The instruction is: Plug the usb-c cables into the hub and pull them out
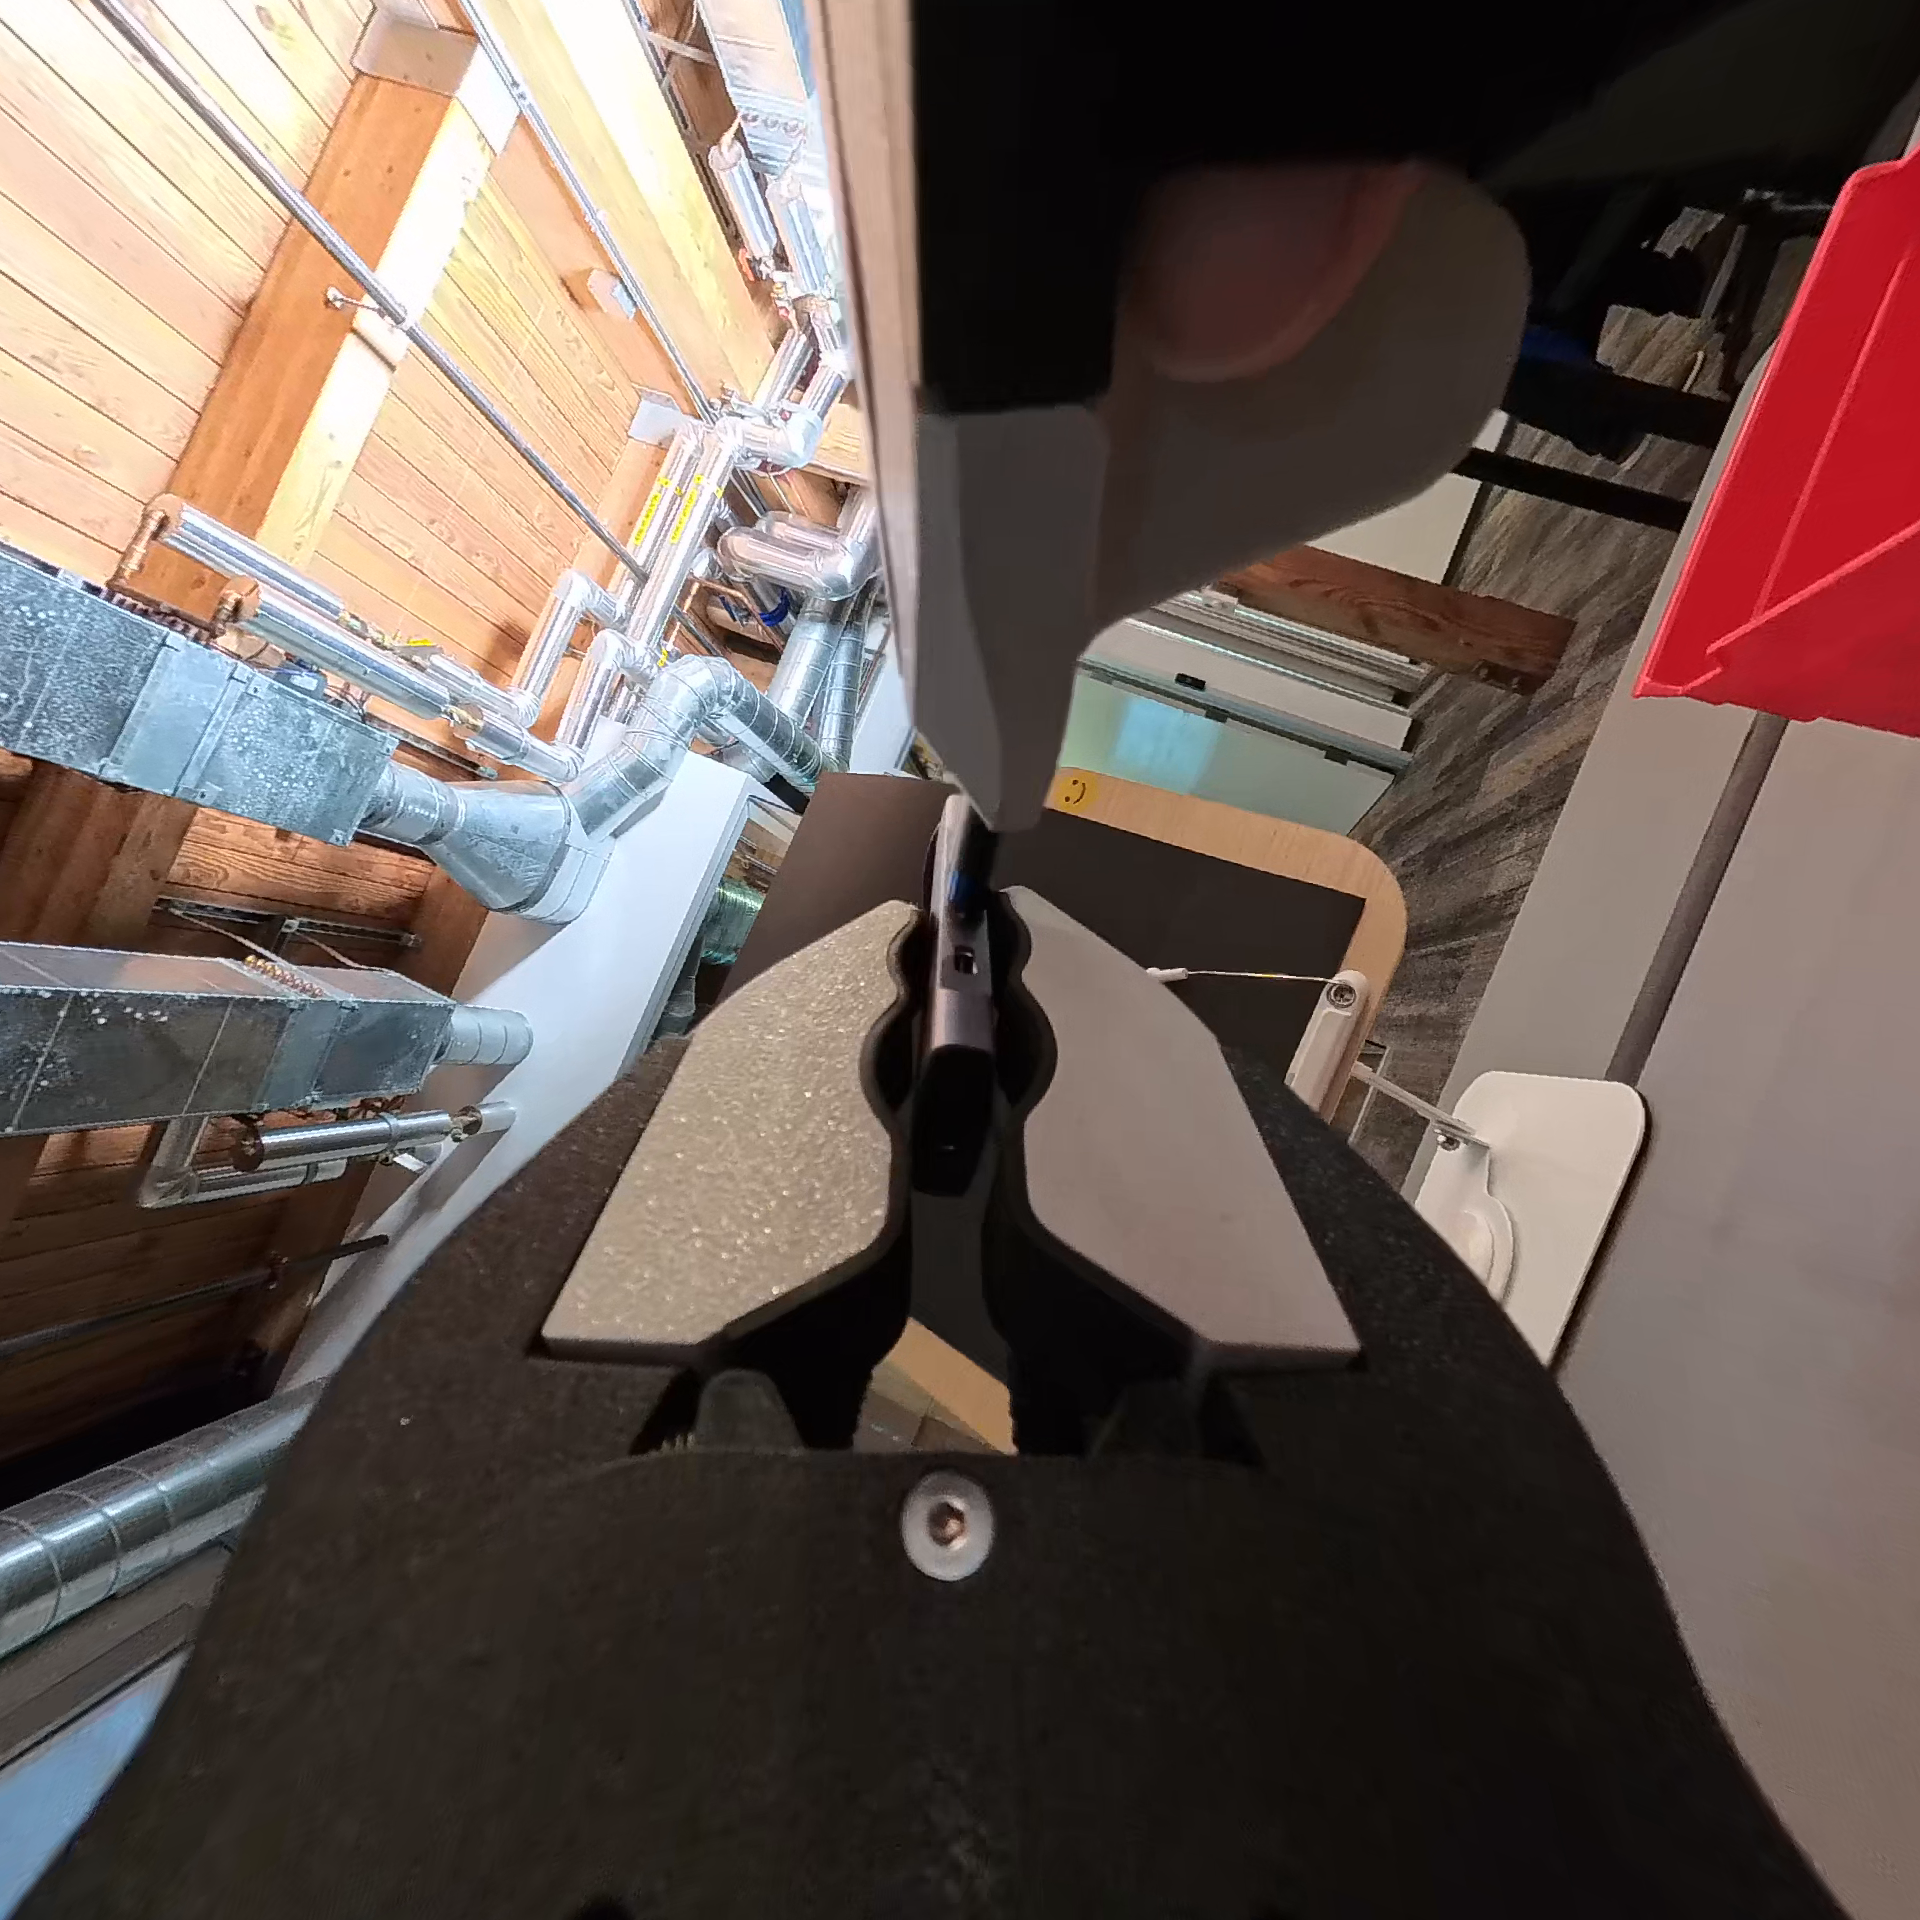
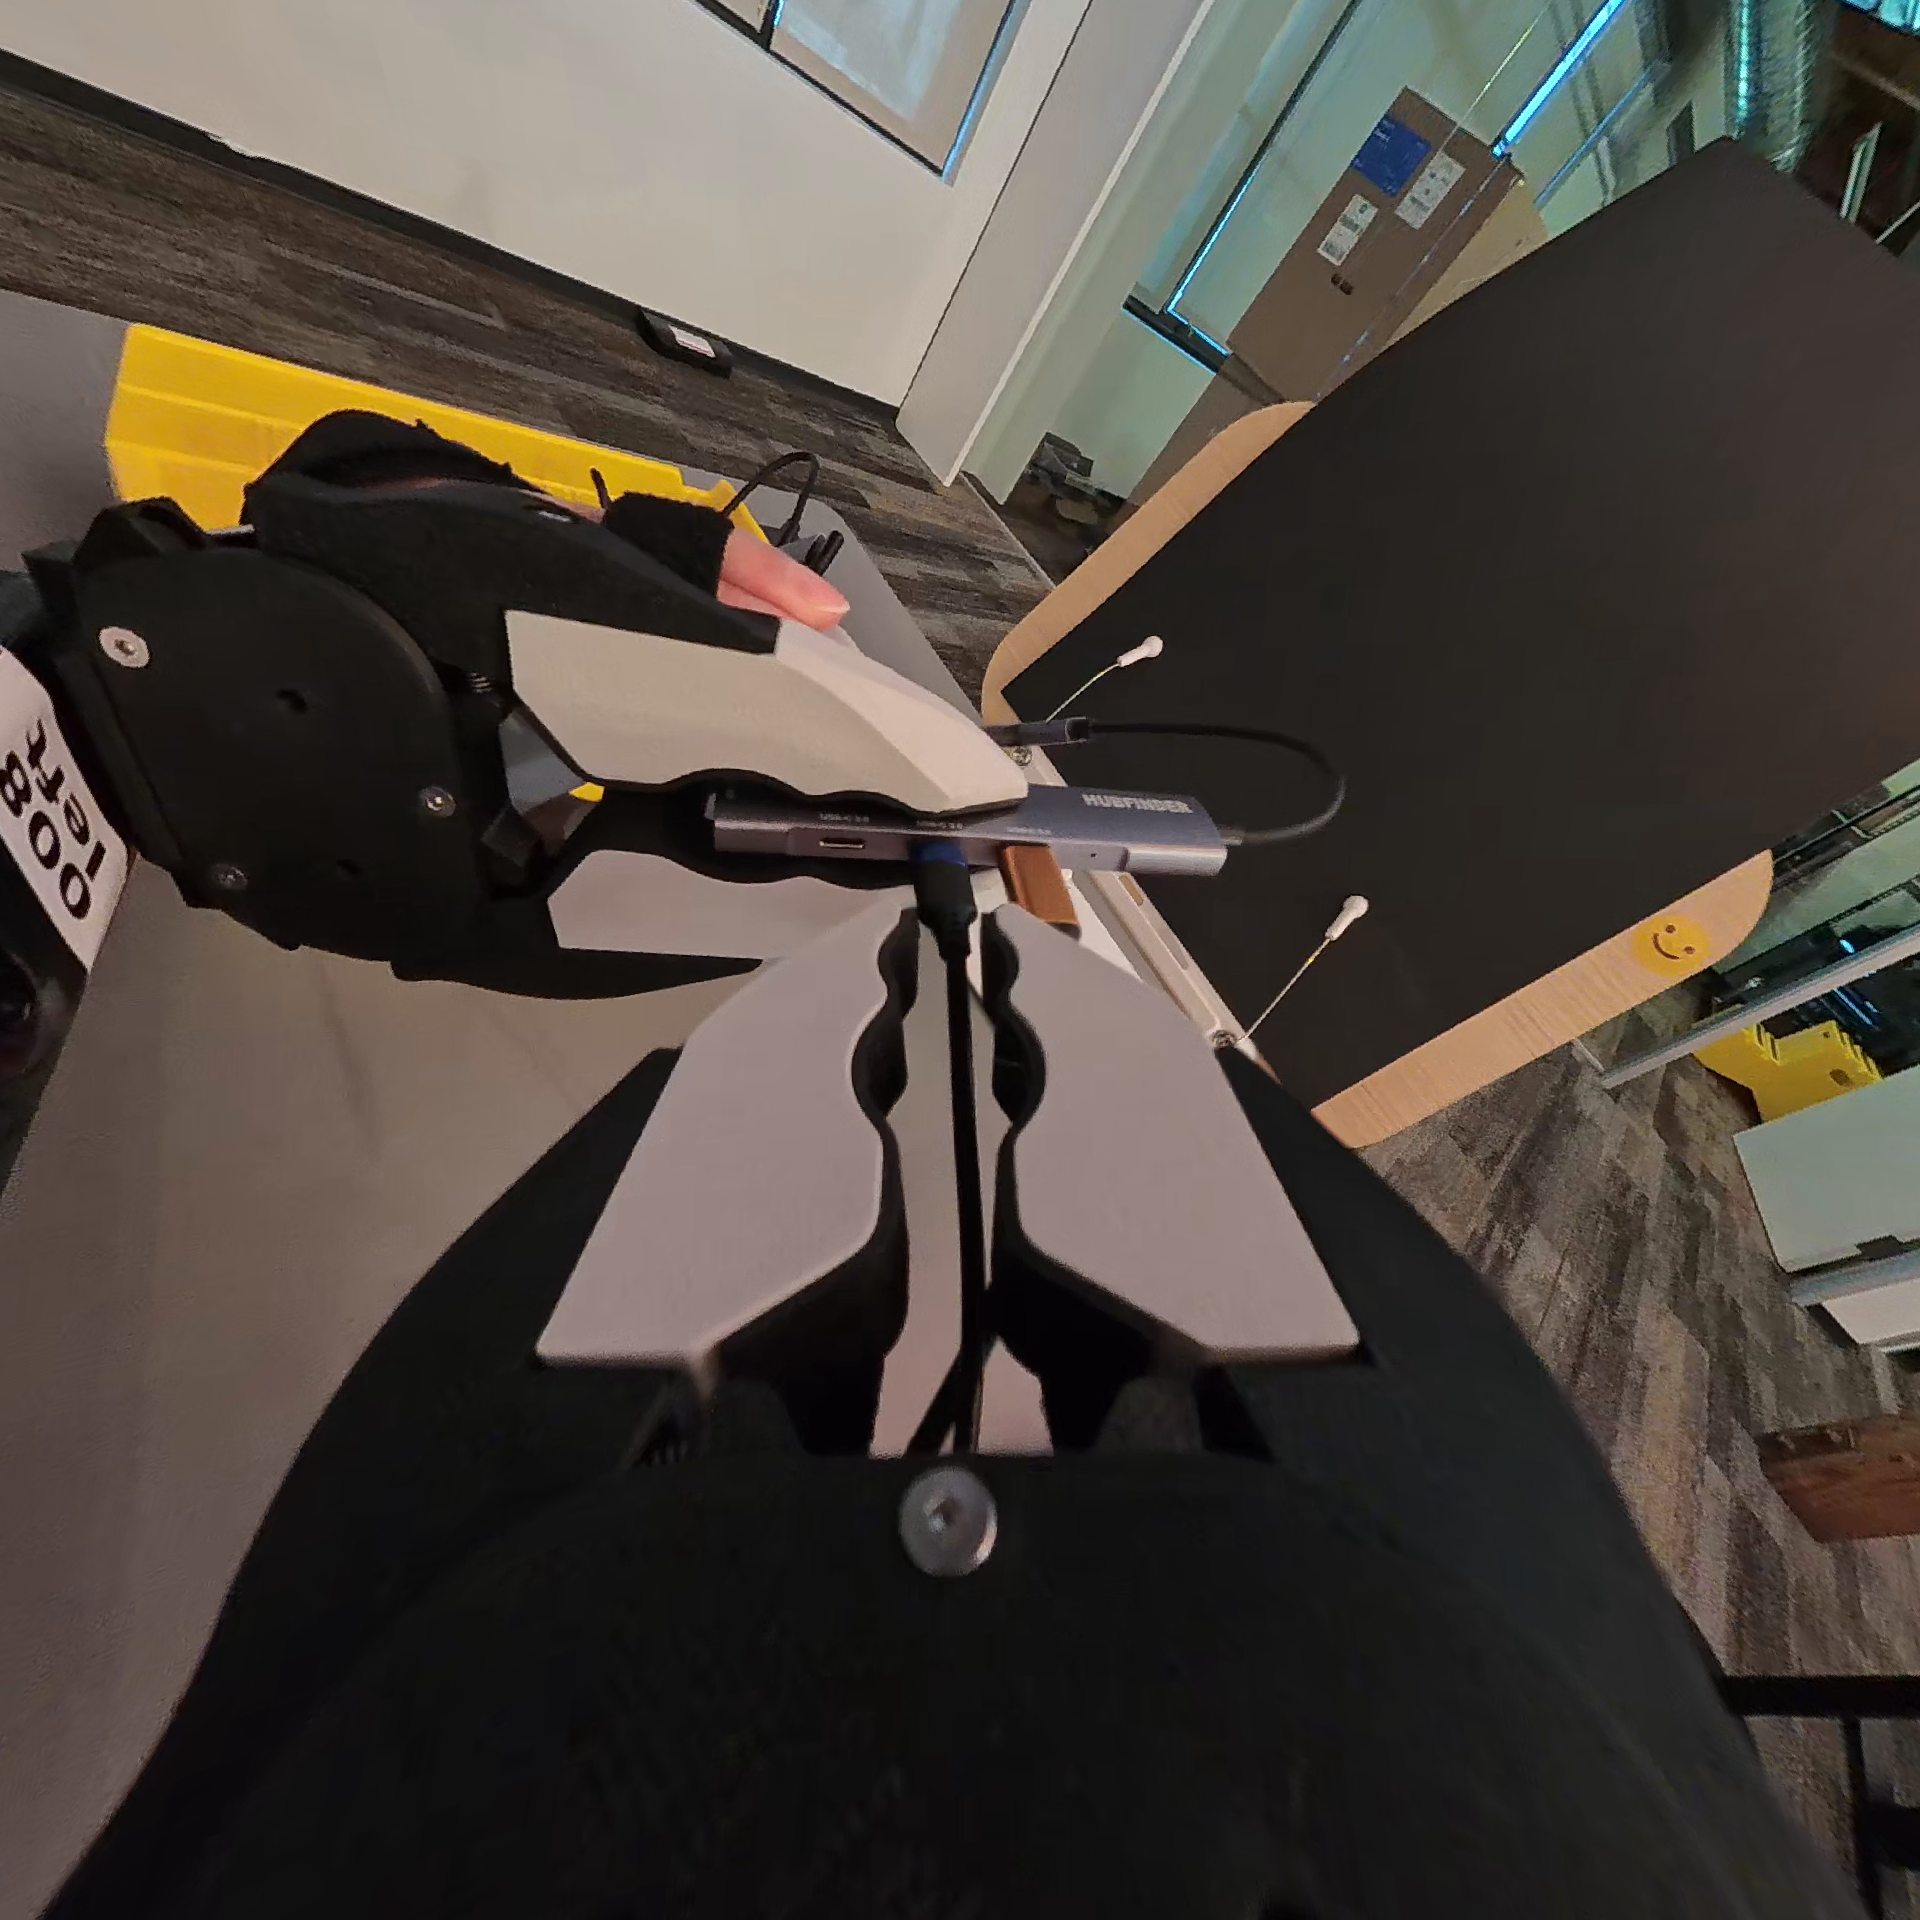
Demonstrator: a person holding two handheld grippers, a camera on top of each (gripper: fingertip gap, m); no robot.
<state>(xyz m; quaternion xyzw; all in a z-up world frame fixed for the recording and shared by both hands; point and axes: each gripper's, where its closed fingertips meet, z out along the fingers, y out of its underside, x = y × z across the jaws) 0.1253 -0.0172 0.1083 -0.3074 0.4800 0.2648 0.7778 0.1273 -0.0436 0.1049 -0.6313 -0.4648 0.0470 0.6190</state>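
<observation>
My left gripper [image 1: 961, 914] is shut on the grey hub [image 1: 956, 1049], seen edge-on between its pads. In the right wrist view the left gripper [image 2: 997, 831] comes in from the left and holds the hub [image 2: 1122, 821] flat above the table. A black USB-C plug [image 2: 945, 894] with a blue collar sits in the hub's middle side port. My right gripper [image 2: 951, 920] is shut on this plug, and its black cable [image 2: 964, 1143] runs back between the fingers. The right gripper's finger [image 1: 997, 675] reaches the plug [image 1: 971, 878] from above in the left wrist view. A port [image 2: 844, 840] left of the plug is free.
The hub's own short black cable [image 2: 1278, 769] loops to the right. A brown piece [image 2: 1039, 883] sits just under the hub. A black panel with a wooden edge [image 2: 1507, 623] stands behind. A yellow bin [image 2: 208, 416] and a red bin [image 1: 1808, 468] sit on the grey table [image 2: 260, 1143]. My left and right fingertips are right by each other.
</observation>
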